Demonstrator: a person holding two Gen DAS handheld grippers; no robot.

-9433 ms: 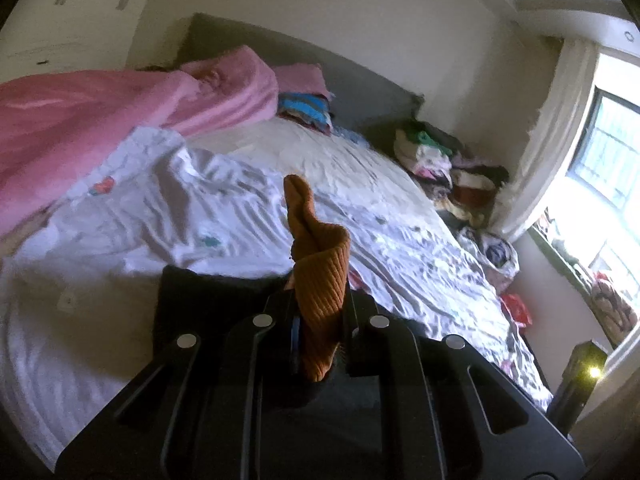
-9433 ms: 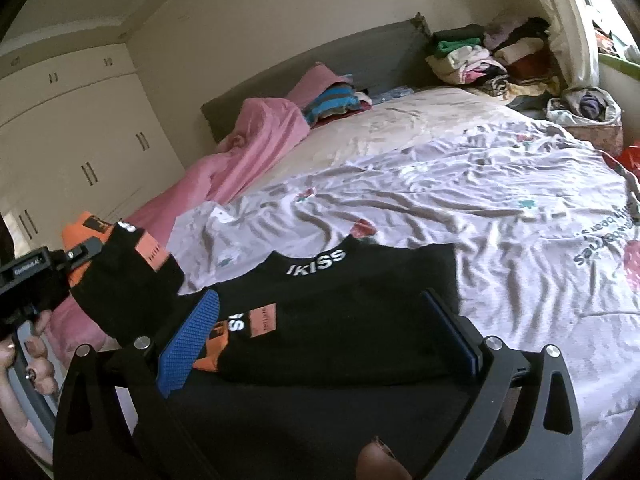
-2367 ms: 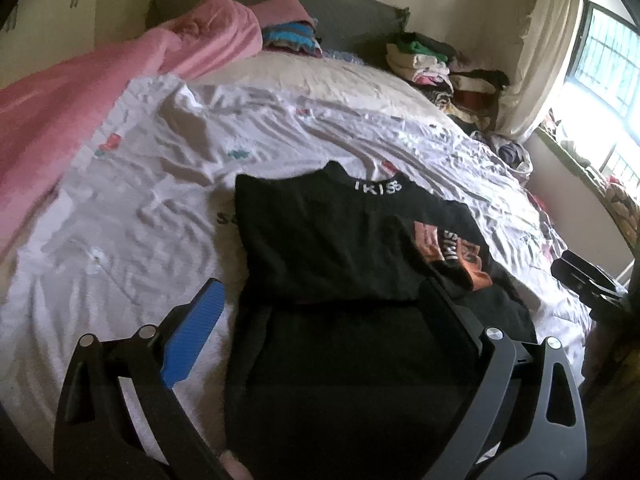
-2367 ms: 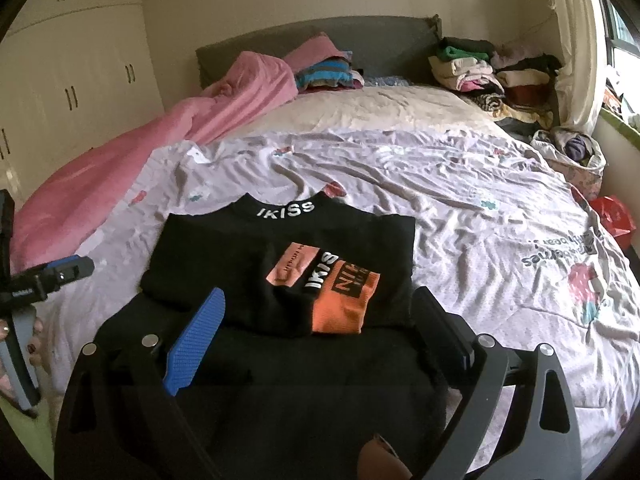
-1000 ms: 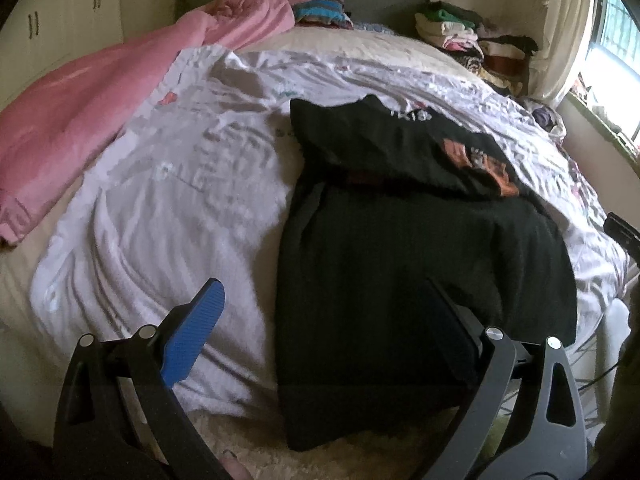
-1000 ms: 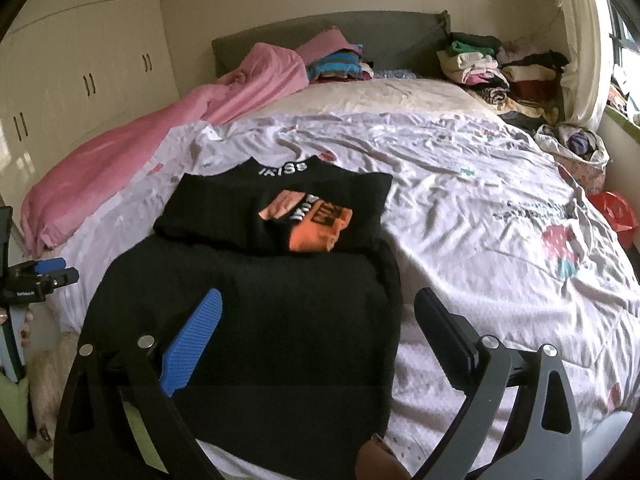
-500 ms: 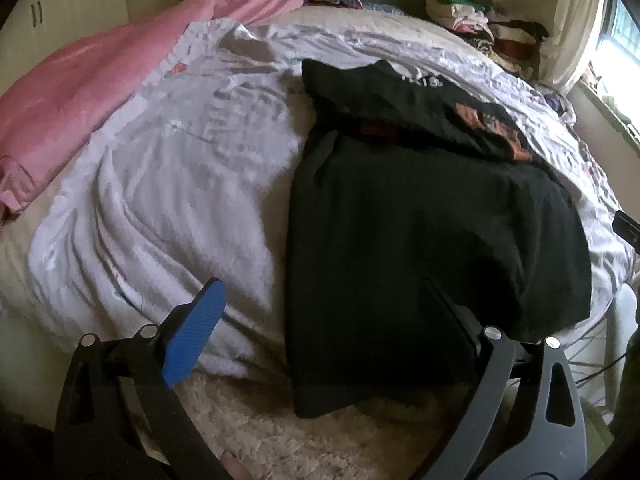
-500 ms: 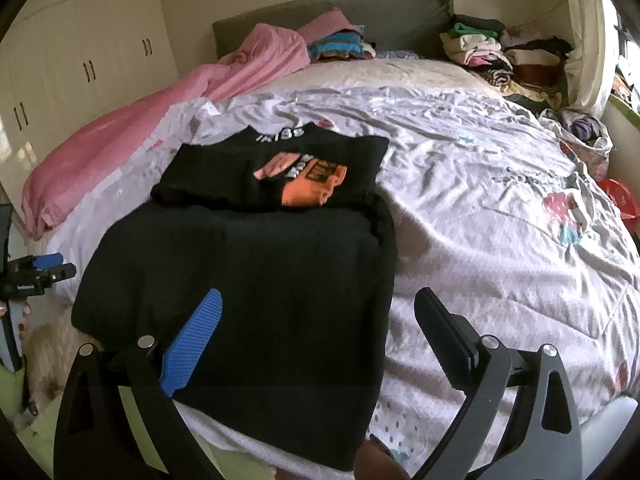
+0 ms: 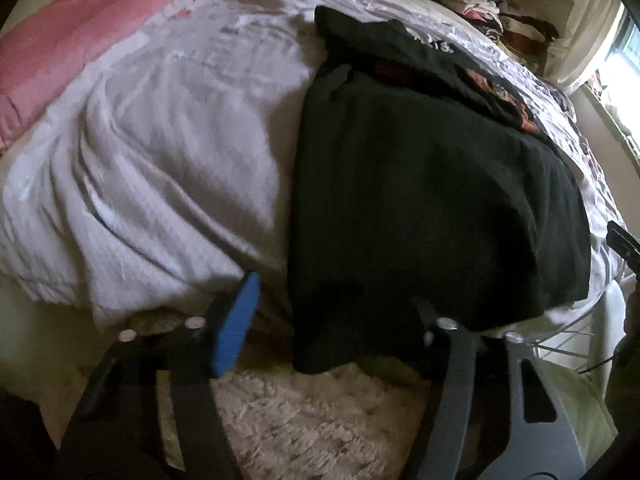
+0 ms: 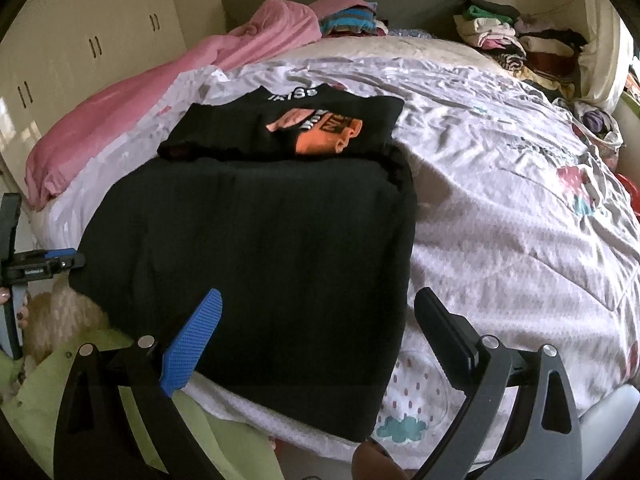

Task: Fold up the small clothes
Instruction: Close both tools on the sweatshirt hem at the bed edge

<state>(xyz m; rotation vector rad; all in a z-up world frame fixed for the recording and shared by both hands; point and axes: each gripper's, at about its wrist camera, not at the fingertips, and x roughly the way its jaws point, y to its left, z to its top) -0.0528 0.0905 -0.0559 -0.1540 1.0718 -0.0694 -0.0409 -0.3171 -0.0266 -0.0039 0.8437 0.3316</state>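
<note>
Looking down, I see my left gripper (image 9: 332,312) at the bed's (image 10: 520,208) foot edge, jaws just been closing, the black knit garment's (image 9: 420,184) hem corner between them but not yet pinched. My right gripper (image 10: 316,332) hangs over the same hem, jaws spread, empty. The garment's upper part is folded back, orange print showing.

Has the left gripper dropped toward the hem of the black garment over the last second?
Yes. The left gripper has sunk to the black garment hem at the bed edge; the pink blanket slid upward in view. Its jaws have just been closing around the hem.
</note>
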